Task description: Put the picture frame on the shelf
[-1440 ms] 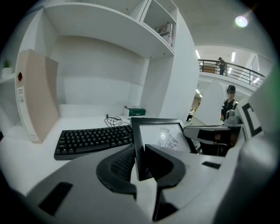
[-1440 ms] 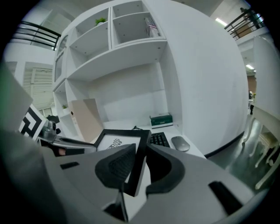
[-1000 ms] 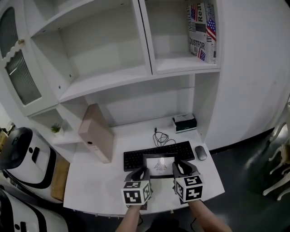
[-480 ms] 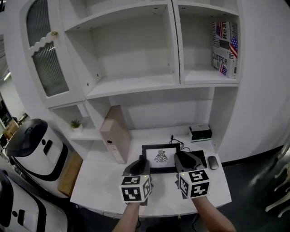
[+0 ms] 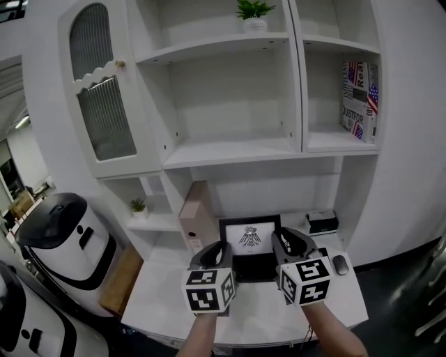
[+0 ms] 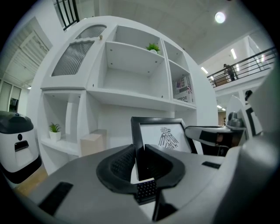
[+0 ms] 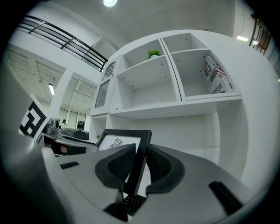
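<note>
Two grippers share one grip. My left gripper (image 5: 220, 249) has its jaws clamped on the left edge of the picture frame (image 5: 249, 237), and my right gripper (image 5: 280, 244) has its jaws clamped on the frame's right edge. Each gripper view shows the black border pinched between the pads. The frame is upright with its bird print facing me. It is held in the air over the middle of the tabletop (image 5: 258, 310), above the black keyboard (image 5: 255, 269). It is on no shelf yet and sits below the wide open shelf (image 5: 230, 150) of the white unit, in front of the recess at the tabletop's back edge.

A mouse (image 5: 340, 264) lies near the right edge of the tabletop. A small black-and-white device (image 5: 323, 222) is at the back right corner. A tan box (image 5: 195, 215) stands upright at the back left, just beside the frame in the head view. A flag-print box (image 5: 359, 101) is in the right-hand shelf compartment and a potted plant (image 5: 252, 10) is on the top shelf. A smaller plant (image 5: 138, 207) is on the low side shelf. A ribbed-glass cabinet door (image 5: 104, 115) is at upper left. A white rounded machine (image 5: 63, 237) stands on the floor off the tabletop's left edge.
</note>
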